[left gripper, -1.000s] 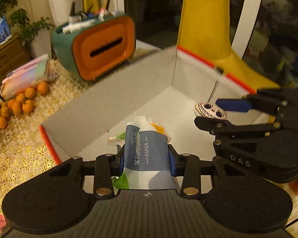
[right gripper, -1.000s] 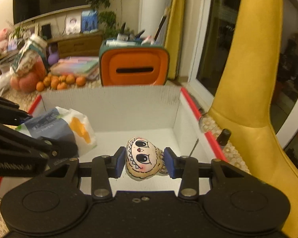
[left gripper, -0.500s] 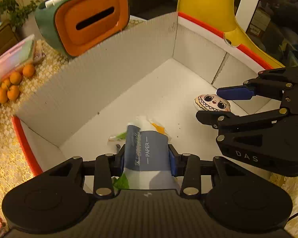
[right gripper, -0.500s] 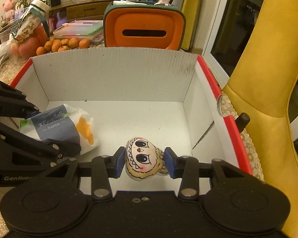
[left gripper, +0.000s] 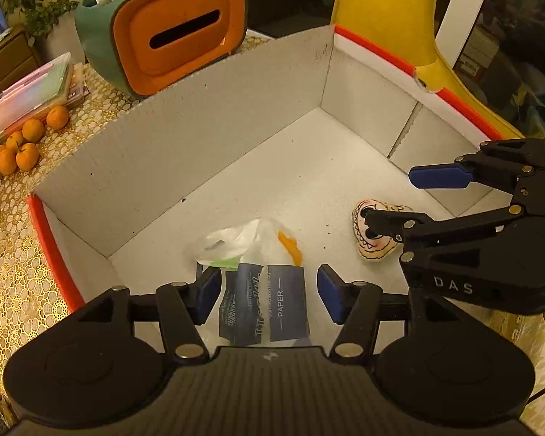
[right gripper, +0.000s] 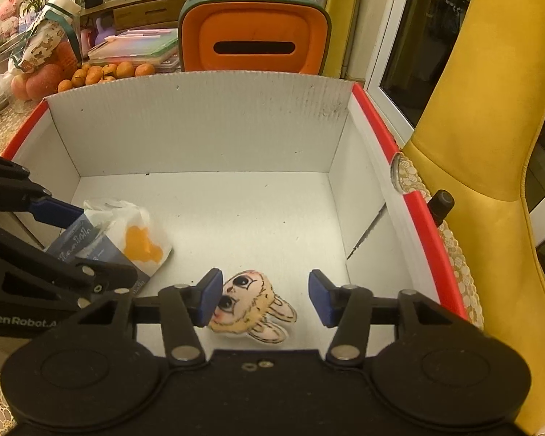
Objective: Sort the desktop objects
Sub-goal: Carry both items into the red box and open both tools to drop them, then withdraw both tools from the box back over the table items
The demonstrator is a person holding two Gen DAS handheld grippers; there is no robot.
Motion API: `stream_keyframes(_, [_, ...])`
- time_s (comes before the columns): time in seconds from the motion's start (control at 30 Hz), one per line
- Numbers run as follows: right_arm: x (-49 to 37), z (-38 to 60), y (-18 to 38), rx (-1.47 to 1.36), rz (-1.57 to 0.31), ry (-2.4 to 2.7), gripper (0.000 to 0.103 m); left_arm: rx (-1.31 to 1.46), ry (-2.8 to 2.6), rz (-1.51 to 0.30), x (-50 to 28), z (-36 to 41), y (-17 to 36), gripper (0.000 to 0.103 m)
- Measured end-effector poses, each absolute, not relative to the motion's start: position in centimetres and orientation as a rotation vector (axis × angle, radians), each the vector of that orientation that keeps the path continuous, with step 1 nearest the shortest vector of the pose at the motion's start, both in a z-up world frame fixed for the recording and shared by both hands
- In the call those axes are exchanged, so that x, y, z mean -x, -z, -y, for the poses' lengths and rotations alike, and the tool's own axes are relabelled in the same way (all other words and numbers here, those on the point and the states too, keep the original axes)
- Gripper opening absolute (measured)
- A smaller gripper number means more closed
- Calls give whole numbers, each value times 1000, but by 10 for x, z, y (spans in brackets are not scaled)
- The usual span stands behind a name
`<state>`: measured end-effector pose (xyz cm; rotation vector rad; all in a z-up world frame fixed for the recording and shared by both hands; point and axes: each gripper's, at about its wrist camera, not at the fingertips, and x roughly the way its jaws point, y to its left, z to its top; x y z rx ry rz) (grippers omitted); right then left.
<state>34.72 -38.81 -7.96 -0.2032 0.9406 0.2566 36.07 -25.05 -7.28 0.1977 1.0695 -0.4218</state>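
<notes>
— Change since a second ago? Both sets of fingers were clamped then.

— Both have let go. The left gripper (left gripper: 267,292) was pinching the dark blue and white plastic-wrapped tissue pack printed "PAPER" (left gripper: 263,303); now its jaws are opening, and the pack lies between the blue pads without either pressing on it. The right gripper (right gripper: 265,298) held the small cream plush keychain with a big-eyed cartoon face (right gripper: 249,305); its jaws are opening too, and the plush has tipped over onto the floor of the box, lying against the left pad and apart from the right one.

— Containers?

— 1 white corrugated cardboard box with a red rim (right gripper: 376,123). It holds 2 things: the tissue pack at the left, the plush at the right, near each other but not touching. Behind the box stands a green and orange tissue holder with a slot (right gripper: 254,41), with pens and tubes in its top.

— Room to move?

— The far half of the box floor is bare. The box's right wall runs along the edge of the lace-covered bench (left gripper: 9,254), and a yellow chair (right gripper: 490,127) stands just beyond it. Small oranges (left gripper: 21,145) and a stack of pastel folders (left gripper: 32,87) sit on the bench at the left.
</notes>
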Motion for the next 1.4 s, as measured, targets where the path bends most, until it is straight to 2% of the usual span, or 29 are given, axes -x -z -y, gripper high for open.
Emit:
stream_keyframes(0.57, [-303, 393, 30, 134, -854, -280, 54, -106, 438, -920, -308, 225, 12, 57])
stream_keyframes(0.7, [-285, 388, 15, 135, -818, -300, 64, -104, 441, -877, -288, 219, -4, 57])
stream_keyframes(0.97, [-254, 375, -4, 139, -769, -338, 69, -78, 455, -824, -253, 202, -21, 57])
stream_keyframes(1.0, [-251, 374, -5, 135, -768, -342, 69, -75, 454, -819, -249, 199, -22, 58])
stream_keyframes(1.07, [-244, 372, -7, 132, -759, -346, 72, -67, 453, -812, -242, 192, -23, 68])
stream_keyframes(1.1, [-241, 371, -8, 131, -753, -348, 75, -63, 453, -808, -239, 189, -23, 69])
stream_keyframes(1.2, [-232, 369, -10, 119, -741, -353, 77, -56, 462, -801, -229, 181, -23, 70])
stream_keyframes(1.27, [-227, 368, -12, 104, -736, -355, 79, -46, 475, -795, -222, 176, -24, 81])
stream_keyframes(1.4, [-217, 362, -14, 91, -725, -358, 81, -33, 486, -782, -209, 166, -24, 83])
